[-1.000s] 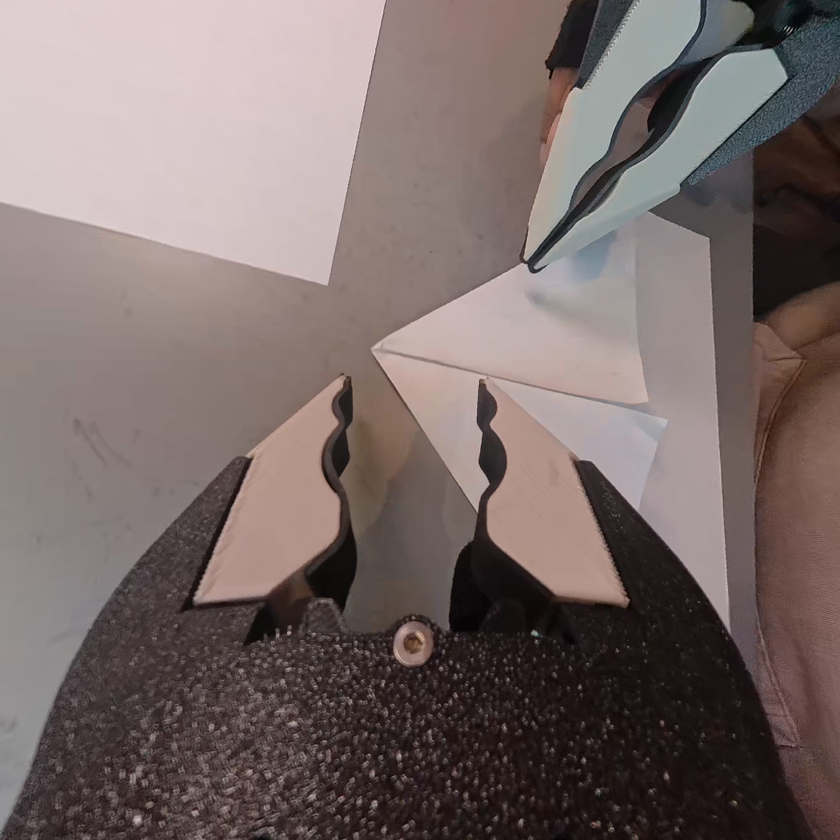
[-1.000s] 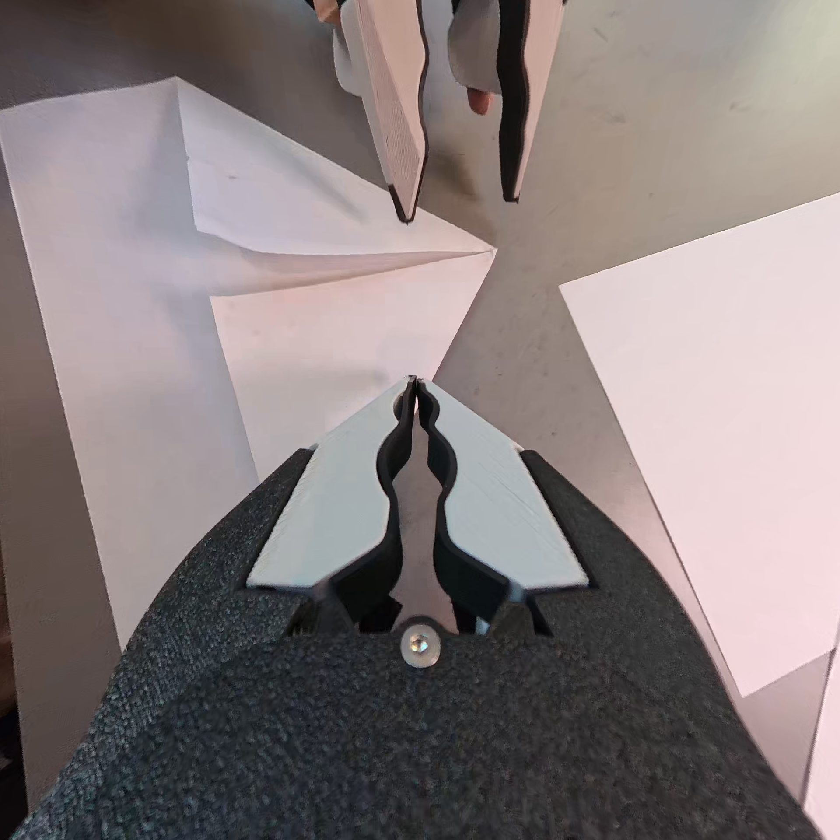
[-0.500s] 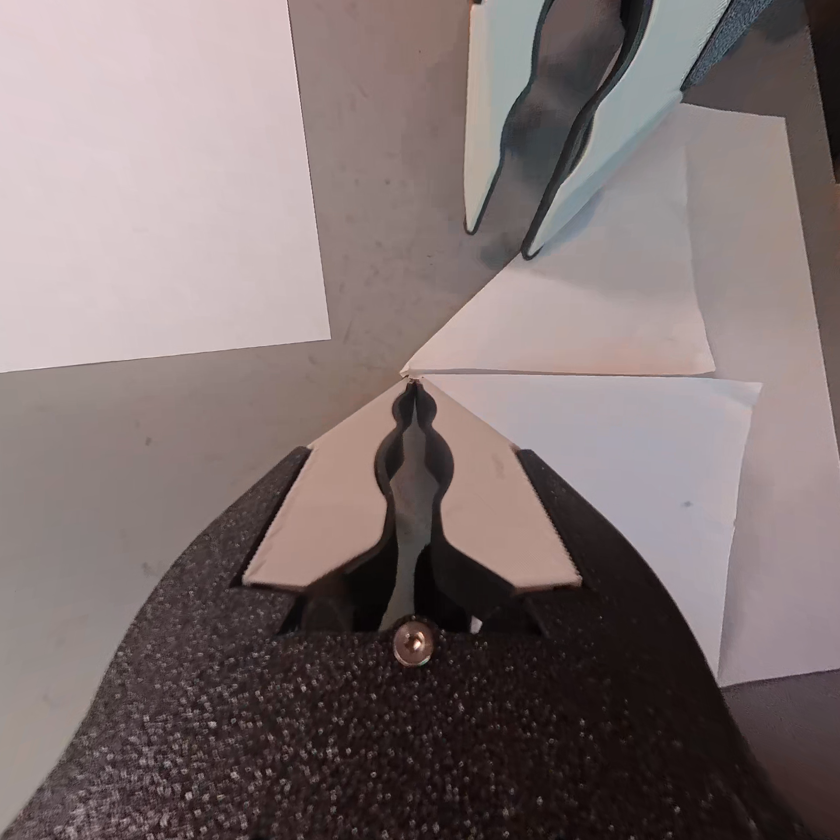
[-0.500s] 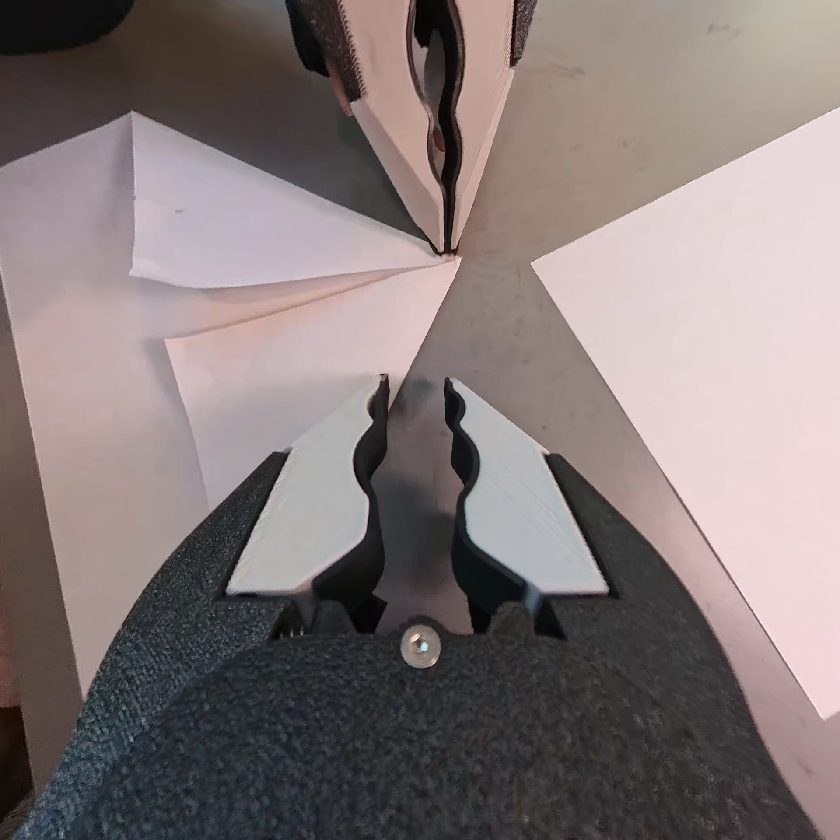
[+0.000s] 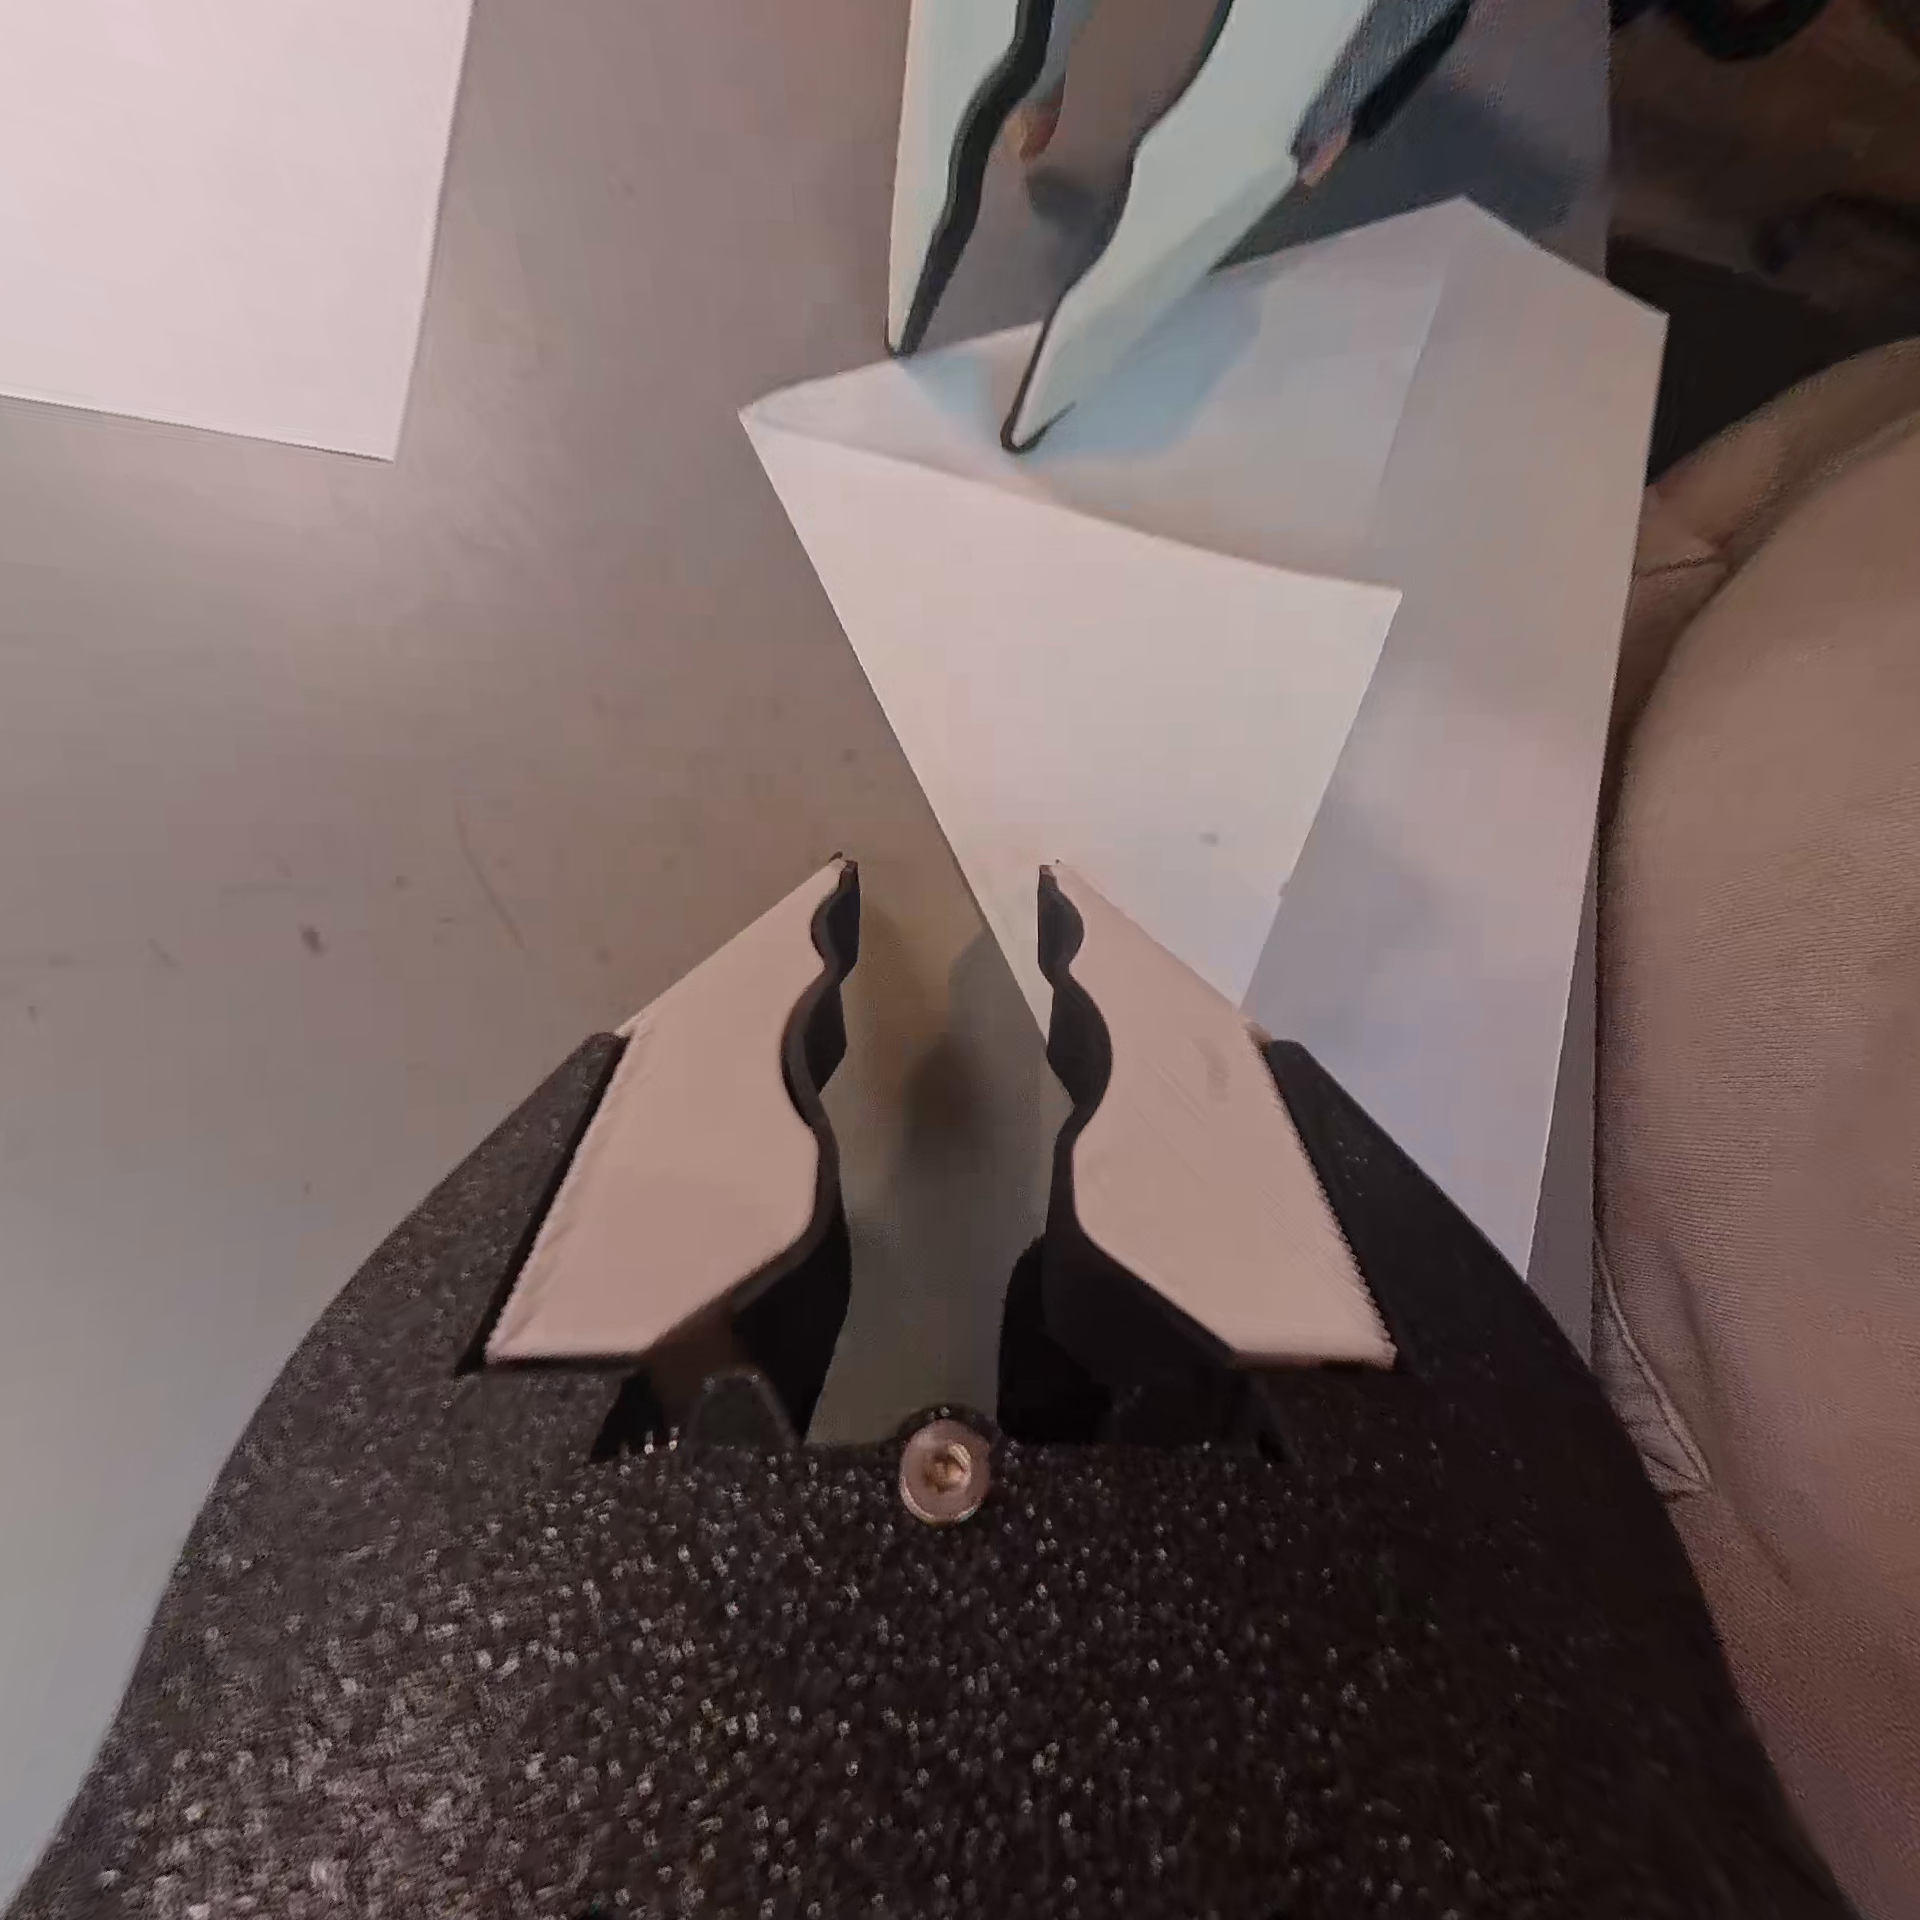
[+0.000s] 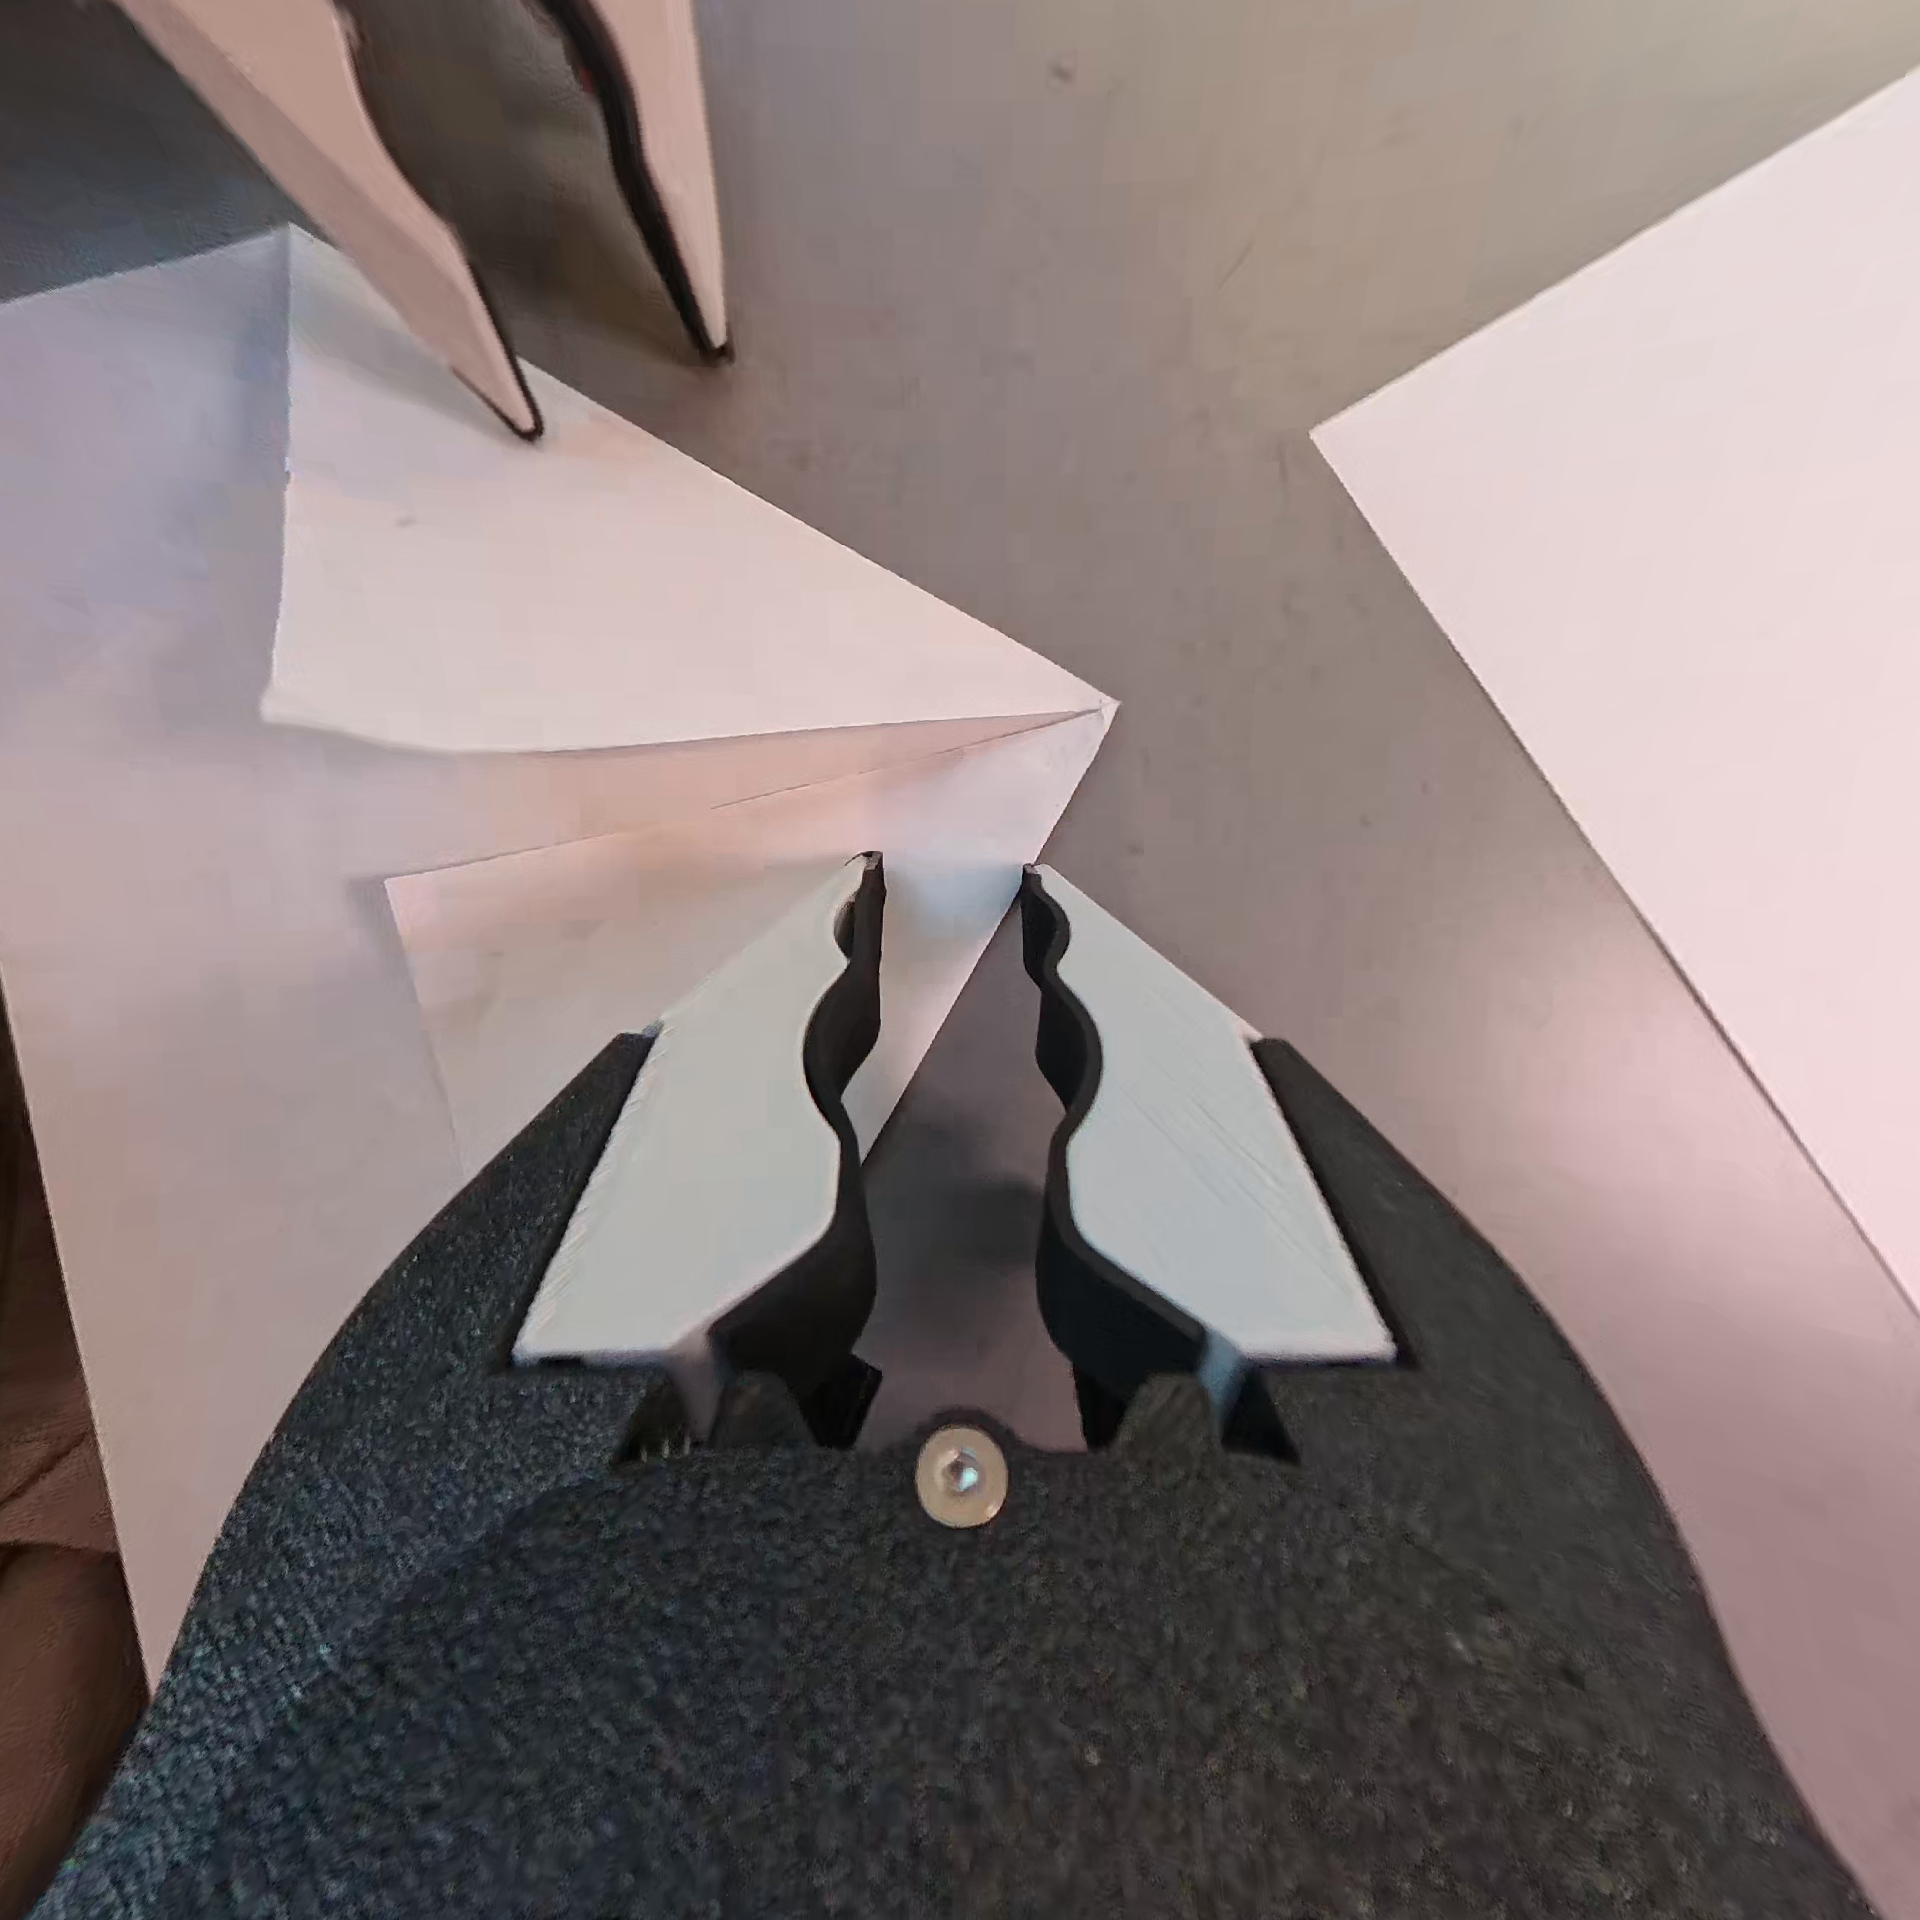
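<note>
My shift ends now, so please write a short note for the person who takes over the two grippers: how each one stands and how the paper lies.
Left gripper: open, empty, astride the slanted edge of one folded corner, with one finger over paper and one over the table.
Right gripper: open, empty, astride the slanted edge of the other folded corner.
Folded sheet: on the table, two corners folded in and meeting at a point.
Second sheet: unfolded, lying apart.
Whether the fingers touch the paper cannot be told.
</note>
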The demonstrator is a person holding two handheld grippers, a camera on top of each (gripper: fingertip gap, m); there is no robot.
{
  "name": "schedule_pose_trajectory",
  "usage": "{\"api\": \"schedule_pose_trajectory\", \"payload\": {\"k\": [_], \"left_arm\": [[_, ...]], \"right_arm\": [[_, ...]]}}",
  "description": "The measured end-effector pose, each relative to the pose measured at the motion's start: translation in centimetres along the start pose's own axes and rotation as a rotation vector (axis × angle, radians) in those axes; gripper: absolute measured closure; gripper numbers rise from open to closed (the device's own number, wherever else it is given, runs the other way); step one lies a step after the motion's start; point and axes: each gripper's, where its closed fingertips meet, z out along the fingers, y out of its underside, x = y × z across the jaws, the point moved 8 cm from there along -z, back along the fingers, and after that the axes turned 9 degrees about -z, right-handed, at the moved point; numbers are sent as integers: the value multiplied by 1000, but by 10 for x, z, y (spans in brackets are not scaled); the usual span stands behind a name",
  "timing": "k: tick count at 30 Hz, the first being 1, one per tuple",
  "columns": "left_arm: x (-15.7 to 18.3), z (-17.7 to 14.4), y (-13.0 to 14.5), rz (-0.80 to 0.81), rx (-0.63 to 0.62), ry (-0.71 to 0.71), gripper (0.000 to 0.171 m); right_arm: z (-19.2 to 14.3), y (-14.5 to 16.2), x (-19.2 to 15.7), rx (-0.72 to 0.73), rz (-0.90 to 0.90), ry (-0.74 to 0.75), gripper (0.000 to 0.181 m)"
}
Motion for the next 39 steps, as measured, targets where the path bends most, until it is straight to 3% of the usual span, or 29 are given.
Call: {"api": "schedule_pose_trajectory", "payload": {"k": [5, 11, 14, 17, 18, 21, 22, 25, 28, 30, 36, 39], "left_arm": [[34, 15, 4, 163, 9, -147, 147], [65, 20, 15, 241, 27, -173, 167], [75, 19, 19, 245, 20, -165, 168], [81, 20, 23, 234, 37, -173, 168], [83, 20, 24, 231, 38, -174, 168], [87, 19, 25, 236, 31, -196, 168], [88, 18, 25, 232, 26, -198, 168], [93, 13, 23, 208, 57, -145, 154], [91, -2, 3, 149, 205, -79, 145], [85, -20, -18, 162, 330, -116, 138], [69, -92, -74, 201, 547, -240, 135], [66, -115, -88, 216, 597, -308, 135]], "right_arm": [[-43, 30, -19, 35, 116, 122, 148], [-124, 117, -96, 75, 515, 4, 135], [-133, 145, -137, 153, 702, -95, 132], [-115, 154, -152, 278, 851, -175, 126], [-106, 152, -153, 315, 886, -203, 127], [-98, 145, -150, 474, 959, -209, 181], [-104, 142, -149, 519, 953, -200, 181], [-140, 122, -139, 567, 758, -73, 181], [-175, 90, -115, 550, 510, 66, 181], [-194, 65, -93, 529, 335, 152, 181], [-250, -32, -24, 282, -246, 498, 181], [-249, -77, -13, 64, -492, 482, 181]]}}
